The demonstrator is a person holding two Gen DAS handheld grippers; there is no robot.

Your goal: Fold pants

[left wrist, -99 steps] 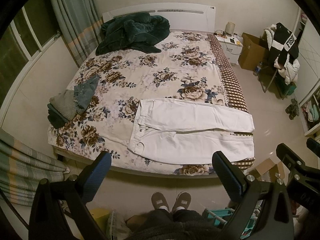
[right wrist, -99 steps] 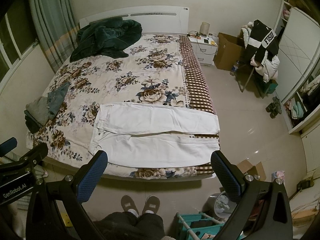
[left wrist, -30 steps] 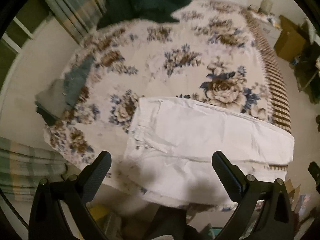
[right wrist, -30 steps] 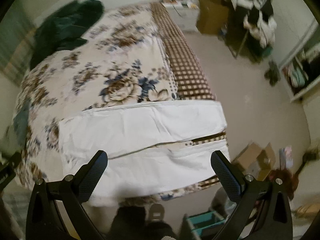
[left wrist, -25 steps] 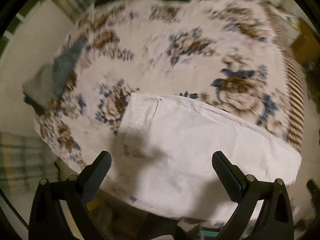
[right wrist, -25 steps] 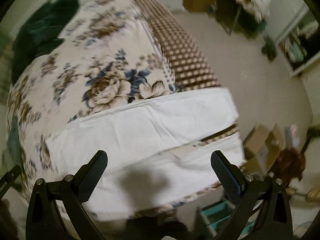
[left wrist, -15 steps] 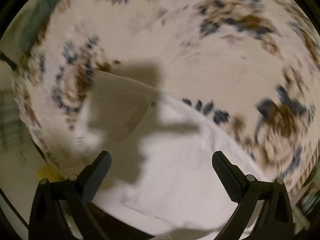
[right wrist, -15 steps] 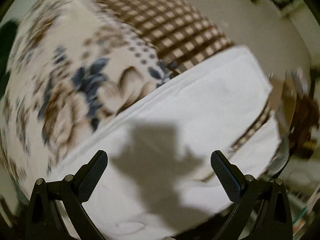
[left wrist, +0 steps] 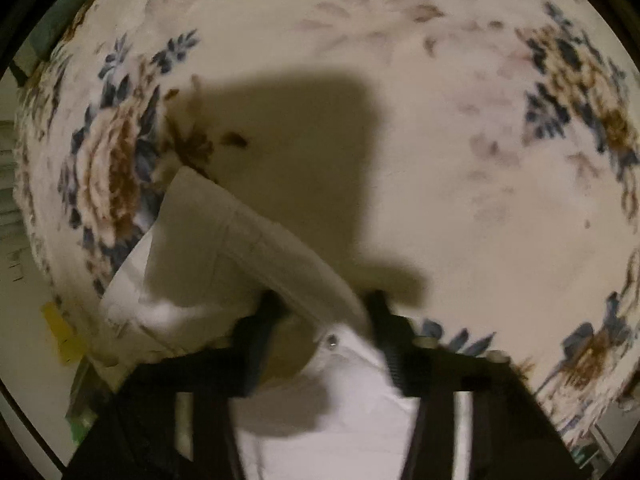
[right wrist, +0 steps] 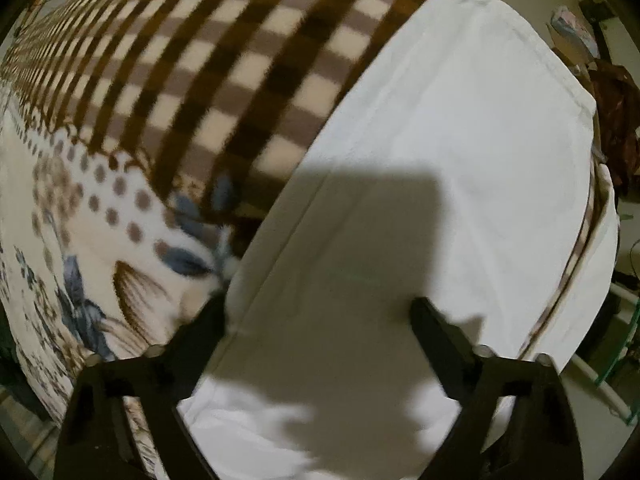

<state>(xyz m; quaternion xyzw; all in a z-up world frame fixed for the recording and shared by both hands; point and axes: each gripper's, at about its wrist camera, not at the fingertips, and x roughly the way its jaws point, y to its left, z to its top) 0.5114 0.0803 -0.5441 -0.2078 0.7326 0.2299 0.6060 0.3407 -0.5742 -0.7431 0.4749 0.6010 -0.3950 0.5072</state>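
White pants lie on a floral bed. In the left wrist view my left gripper (left wrist: 322, 314) is closing on the waistband (left wrist: 256, 240) of the white pants, which runs up between its fingers beside a small metal button (left wrist: 331, 342). In the right wrist view my right gripper (right wrist: 316, 308) is low over the far pant leg (right wrist: 420, 160), open, with its left finger (right wrist: 208, 320) at the leg's far edge and its right finger on the cloth. The leg's hem (right wrist: 532, 36) lies near the bed's right edge.
The floral blanket (left wrist: 460, 140) fills the left wrist view. A brown checked band (right wrist: 200, 60) of the blanket runs beside the pant leg. The floor and clutter (right wrist: 616, 128) show past the bed's right edge. A yellow item (left wrist: 60, 336) lies on the floor at left.
Both grippers came down close onto the pants. The left one has narrowed around the waistband and lifted it. The right one has narrowed over the far leg's edge.
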